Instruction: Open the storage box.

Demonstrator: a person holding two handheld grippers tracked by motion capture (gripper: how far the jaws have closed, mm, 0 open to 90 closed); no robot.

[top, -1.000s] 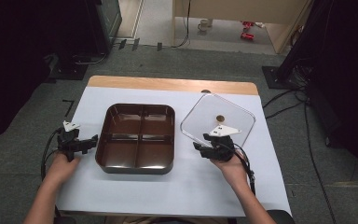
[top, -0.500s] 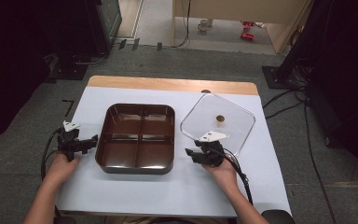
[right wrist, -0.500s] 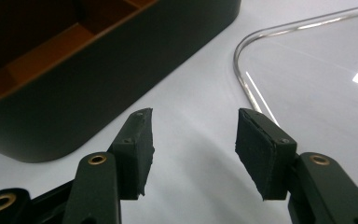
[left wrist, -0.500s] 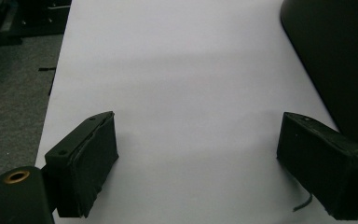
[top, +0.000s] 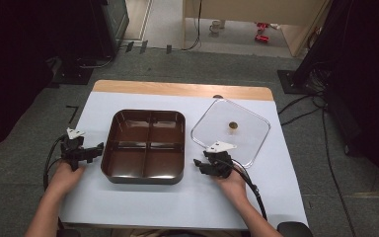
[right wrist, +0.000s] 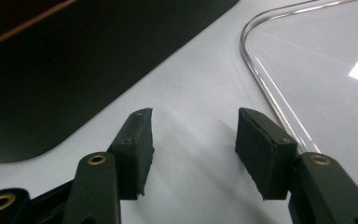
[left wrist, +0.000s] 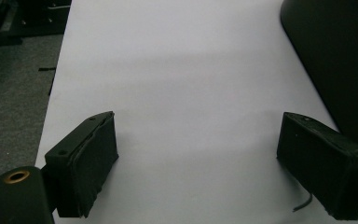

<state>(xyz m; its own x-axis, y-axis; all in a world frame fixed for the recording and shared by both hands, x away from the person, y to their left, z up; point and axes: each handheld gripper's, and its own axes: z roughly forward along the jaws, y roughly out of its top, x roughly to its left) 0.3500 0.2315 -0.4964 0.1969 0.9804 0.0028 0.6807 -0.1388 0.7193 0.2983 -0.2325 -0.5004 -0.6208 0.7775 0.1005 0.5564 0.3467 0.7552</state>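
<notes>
A dark brown tray (top: 148,145) with four compartments sits mid-table. To its right a clear square lid (top: 246,140) with a small knob lies flat on the white cover. My right gripper (top: 198,166) rests low on the table between the tray's near right corner and the lid's near left corner. Its jaws are open and nothing is between them. In the right gripper view the gripper (right wrist: 193,128) has the tray wall (right wrist: 74,70) on the left and the lid's rim (right wrist: 265,88) on the right. My left gripper (top: 97,148) stands wide open just left of the tray; between its jaws (left wrist: 198,140) is bare cover, with the tray wall (left wrist: 335,60) at right.
The white table cover (top: 143,202) has free room along its near edge. A wooden strip (top: 177,90) runs along the far edge. Cables (top: 249,185) trail from both grippers. Grey carpet and dark equipment surround the table.
My right gripper has come down and to the left, off the lid's near edge to the cover beside the tray. The left gripper has not moved.
</notes>
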